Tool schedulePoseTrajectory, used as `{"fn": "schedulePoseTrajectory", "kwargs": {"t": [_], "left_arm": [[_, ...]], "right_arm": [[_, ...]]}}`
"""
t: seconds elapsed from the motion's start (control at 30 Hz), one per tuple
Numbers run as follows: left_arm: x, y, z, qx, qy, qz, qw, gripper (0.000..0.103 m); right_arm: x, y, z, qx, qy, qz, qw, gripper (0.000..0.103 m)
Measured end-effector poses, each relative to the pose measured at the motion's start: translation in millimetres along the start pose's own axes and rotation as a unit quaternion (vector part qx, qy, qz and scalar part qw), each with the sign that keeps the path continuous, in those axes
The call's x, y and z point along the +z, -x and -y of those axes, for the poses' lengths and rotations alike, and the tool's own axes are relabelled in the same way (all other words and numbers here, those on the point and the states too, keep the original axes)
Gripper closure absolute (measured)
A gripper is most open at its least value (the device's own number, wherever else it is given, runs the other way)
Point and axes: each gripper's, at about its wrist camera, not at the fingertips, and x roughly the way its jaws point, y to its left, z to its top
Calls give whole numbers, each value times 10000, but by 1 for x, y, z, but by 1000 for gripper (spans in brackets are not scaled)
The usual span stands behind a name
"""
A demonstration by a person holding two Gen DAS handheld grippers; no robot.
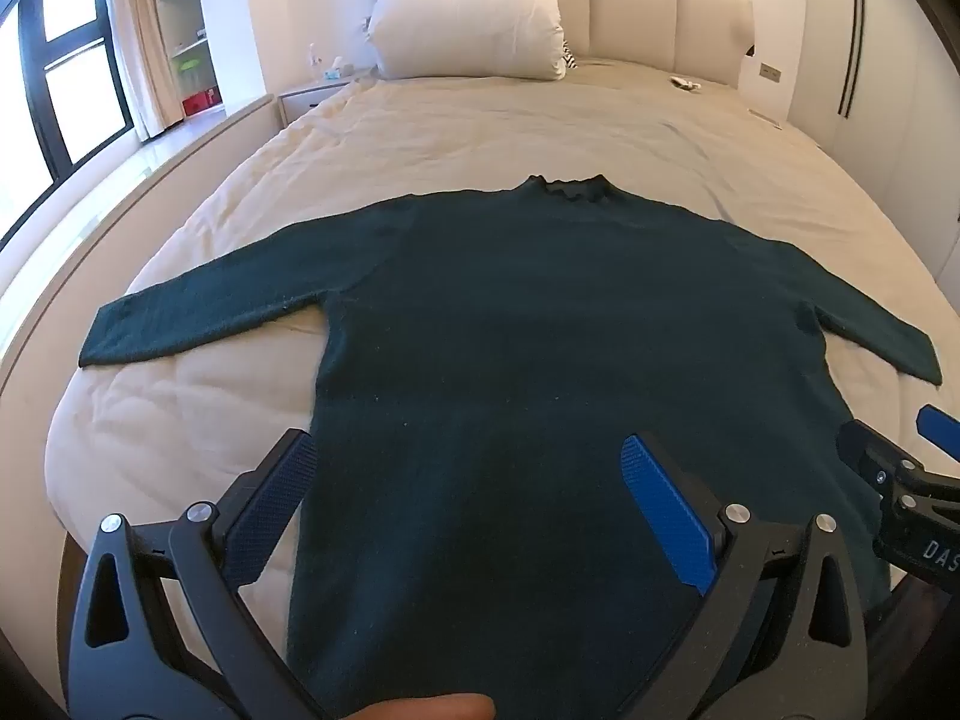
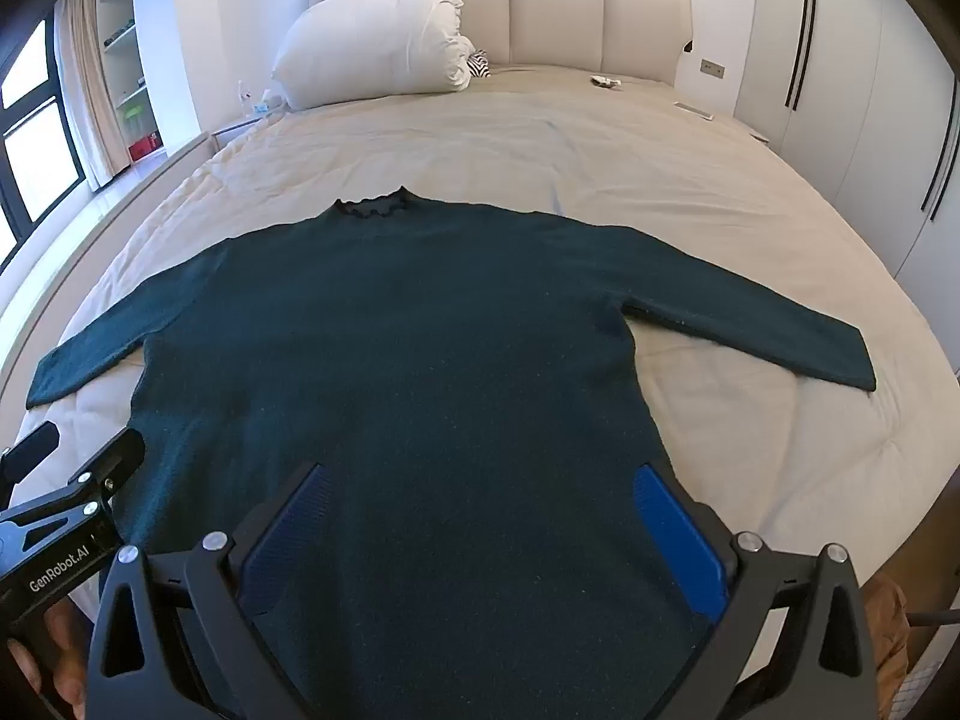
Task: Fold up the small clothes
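Note:
A dark green long-sleeved sweater (image 1: 540, 312) (image 2: 408, 330) lies flat on the bed, collar toward the headboard, both sleeves spread out to the sides. My left gripper (image 1: 468, 462) hovers wide open over the sweater's lower left part, its left finger (image 1: 270, 504) near the left side edge. My right gripper (image 2: 480, 486) is open as well, over the lower right part, nothing between its blue pads (image 2: 678, 540). Each gripper shows at the edge of the other's view: the right gripper (image 1: 900, 480) and the left gripper (image 2: 78, 480). The sweater's hem is hidden below the frames.
The sweater rests on a beige quilt (image 1: 480, 132) covering a wide bed. A big white pillow (image 1: 474, 18) leans on the padded headboard (image 2: 558, 12). Windows and shelves (image 1: 180, 30) stand at the left, white wardrobes (image 2: 840, 60) at the right. A small object (image 2: 603, 81) lies near the headboard.

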Motion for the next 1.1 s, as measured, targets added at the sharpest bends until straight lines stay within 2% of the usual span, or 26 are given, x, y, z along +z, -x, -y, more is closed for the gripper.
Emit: {"fn": "schedulePoseTrajectory", "kwargs": {"t": [1.1], "left_arm": [[-6,-7,-7,-25,36,-42,10000,0]], "right_arm": [[-7,-5,-5,-50,47,-83,9999,0]]}}
